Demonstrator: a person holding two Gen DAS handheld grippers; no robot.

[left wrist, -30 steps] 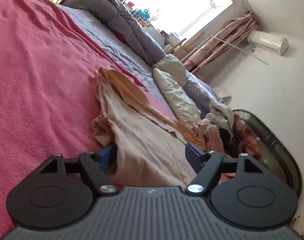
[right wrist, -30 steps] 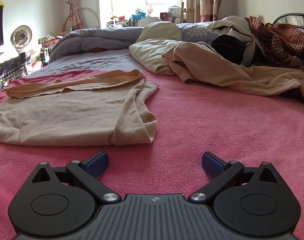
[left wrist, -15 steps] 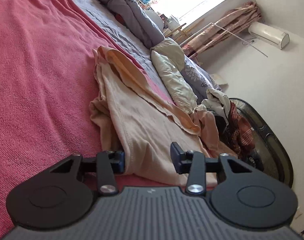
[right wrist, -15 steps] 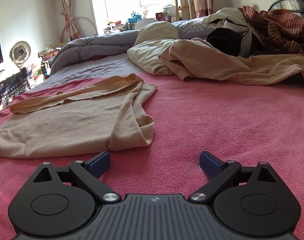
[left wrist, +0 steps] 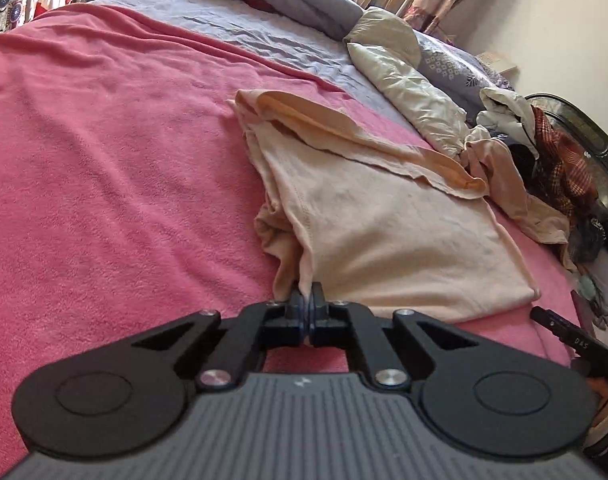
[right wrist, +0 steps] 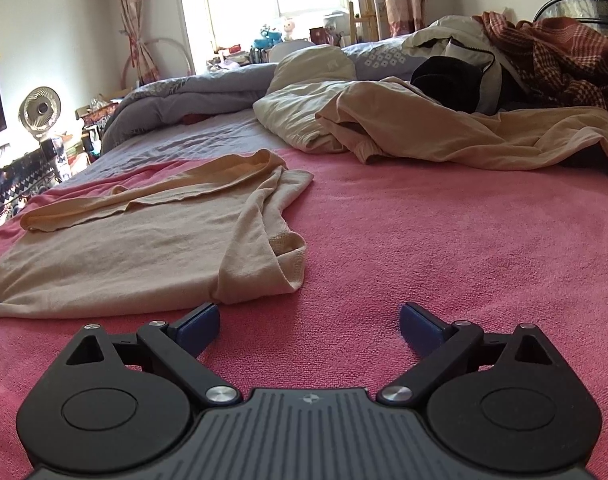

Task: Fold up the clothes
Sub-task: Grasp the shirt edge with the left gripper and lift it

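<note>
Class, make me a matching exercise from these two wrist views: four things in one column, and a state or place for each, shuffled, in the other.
Things:
1. left hand-held gripper
2. right hand-held gripper
3. beige shirt
4. checked cloth

States or places:
A. jaws wide apart, nothing between them
B. spread on the pink blanket
C. heaped at the far right of the bed
D. jaws closing on a beige hem

Pairs: 1-D, 2-A, 3-B, 4-C

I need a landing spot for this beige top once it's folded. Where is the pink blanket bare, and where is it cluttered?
Bare: the pink blanket between the beige top and the heap of clothes, and the wide stretch on the top's other side. Crowded: the heap and pillows by the headboard.
</note>
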